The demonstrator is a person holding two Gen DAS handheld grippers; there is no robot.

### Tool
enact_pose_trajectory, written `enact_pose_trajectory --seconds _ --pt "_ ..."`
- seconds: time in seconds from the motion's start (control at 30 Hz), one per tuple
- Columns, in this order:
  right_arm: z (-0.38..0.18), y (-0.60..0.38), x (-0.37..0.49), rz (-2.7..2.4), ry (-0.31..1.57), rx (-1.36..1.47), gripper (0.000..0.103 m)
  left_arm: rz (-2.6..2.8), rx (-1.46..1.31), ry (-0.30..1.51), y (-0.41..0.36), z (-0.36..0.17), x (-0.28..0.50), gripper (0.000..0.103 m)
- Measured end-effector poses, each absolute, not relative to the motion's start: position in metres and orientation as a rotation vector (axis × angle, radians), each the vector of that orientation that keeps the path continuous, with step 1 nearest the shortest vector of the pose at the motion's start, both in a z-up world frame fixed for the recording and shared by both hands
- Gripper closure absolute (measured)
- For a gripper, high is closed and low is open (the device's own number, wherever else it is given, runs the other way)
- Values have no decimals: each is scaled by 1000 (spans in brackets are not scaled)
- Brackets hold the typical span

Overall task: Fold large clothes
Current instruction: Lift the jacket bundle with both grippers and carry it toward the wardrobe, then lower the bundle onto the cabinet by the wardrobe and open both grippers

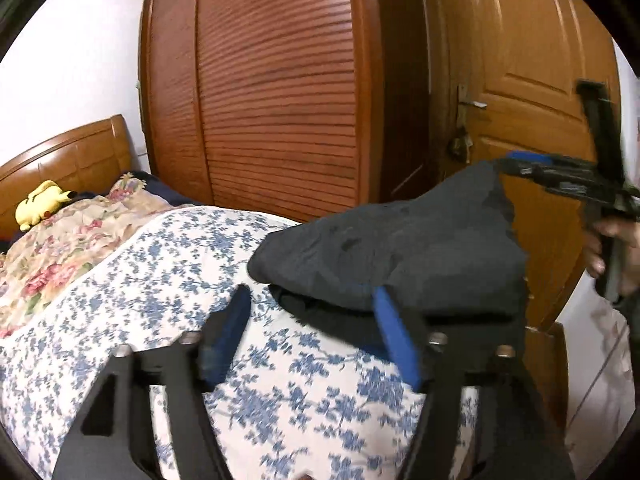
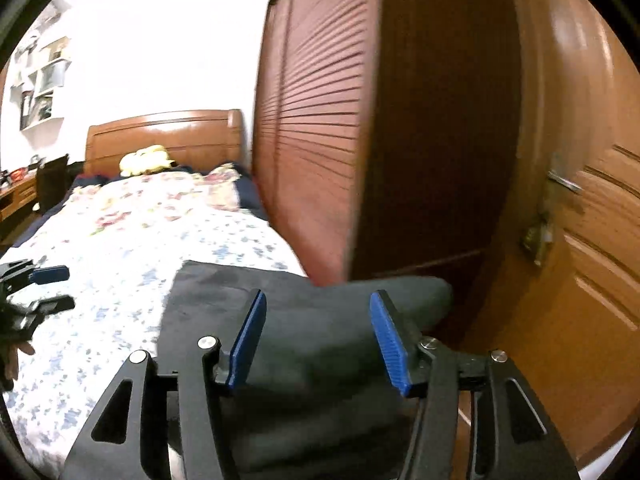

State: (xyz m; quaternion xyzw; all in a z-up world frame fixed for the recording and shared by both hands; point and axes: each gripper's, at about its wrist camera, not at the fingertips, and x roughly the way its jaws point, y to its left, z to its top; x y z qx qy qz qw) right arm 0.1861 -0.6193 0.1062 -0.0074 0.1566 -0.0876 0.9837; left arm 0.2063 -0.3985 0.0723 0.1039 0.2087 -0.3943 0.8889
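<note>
The dark garment (image 2: 304,344) lies folded into a thick stack on the bed (image 1: 168,280), just ahead of the released left tool (image 1: 308,308) and between the spread fingers of the released right tool (image 2: 316,336), so little folding seems left.

a home bedroom: bed (image 1: 160,264), wooden headboard (image 1: 64,160), louvred wardrobe (image 1: 276,92).

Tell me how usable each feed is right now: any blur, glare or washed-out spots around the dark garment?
Left wrist view: the dark garment is fairly sharp, while the right tongs and the hand holding them are smeared with motion. Right wrist view: the white wall is blown out, the floral bedspread pale, the wardrobe and door streaked; strong fisheye bending in both.
</note>
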Motion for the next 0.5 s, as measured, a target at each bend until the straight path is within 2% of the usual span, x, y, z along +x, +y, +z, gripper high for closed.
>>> enact_pose_trajectory --seconds 0.07,0.23,0.3,0.5 --pt "98 -613 195 -162 344 -23 44 -815 232 412 -387 76 199 27" --pt "71 -622 238 -233 468 -30 44 -799 227 371 -348 89 174 26" --pt "61 -626 241 -267 522 12 44 -790 220 367 -332 92 165 22" --pt "64 -632 226 -302 536 58 43 -748 220 360 -294 89 149 20"
